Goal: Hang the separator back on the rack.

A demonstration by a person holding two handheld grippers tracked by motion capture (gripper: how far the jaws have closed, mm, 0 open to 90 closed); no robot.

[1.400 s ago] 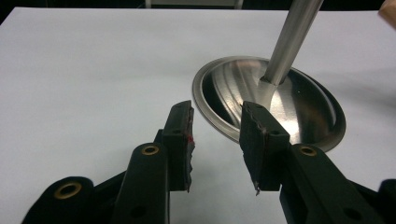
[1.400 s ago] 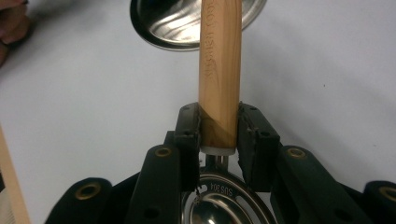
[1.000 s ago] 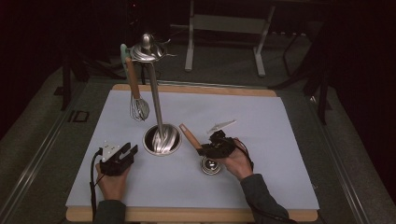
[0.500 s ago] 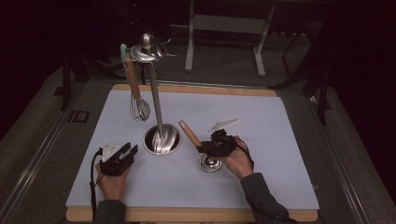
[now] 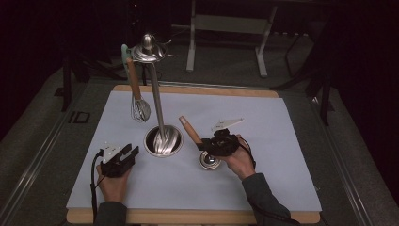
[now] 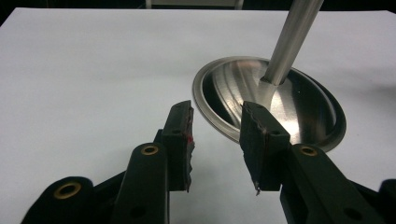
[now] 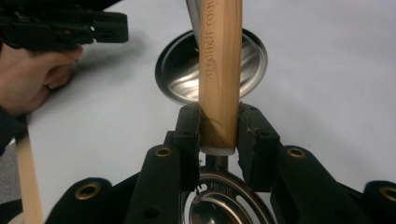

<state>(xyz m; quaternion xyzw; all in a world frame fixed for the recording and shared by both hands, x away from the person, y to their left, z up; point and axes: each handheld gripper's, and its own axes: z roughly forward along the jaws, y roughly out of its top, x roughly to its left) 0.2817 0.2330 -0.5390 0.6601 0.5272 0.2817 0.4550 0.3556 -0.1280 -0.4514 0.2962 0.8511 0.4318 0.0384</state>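
White table (image 5: 282, 141): right tongs (image 5: 211, 144) clamp wooden-handled steel skimmer (image 5: 191, 131); left tongs (image 5: 123, 157), empty, gape at eight o'clock. Tilted handle could slip, striking steel hanging stand (image 5: 163, 141).

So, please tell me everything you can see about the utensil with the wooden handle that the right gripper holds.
The utensil has a light wooden handle with "KITCHEN TOOL" pressed into it, a pale collar, and a round metal head with slots. The right gripper is shut on the handle's lower end, just above the collar. The handle tilts up toward the stand's round steel base; the head is low over the white mat, and whether it touches I cannot tell.
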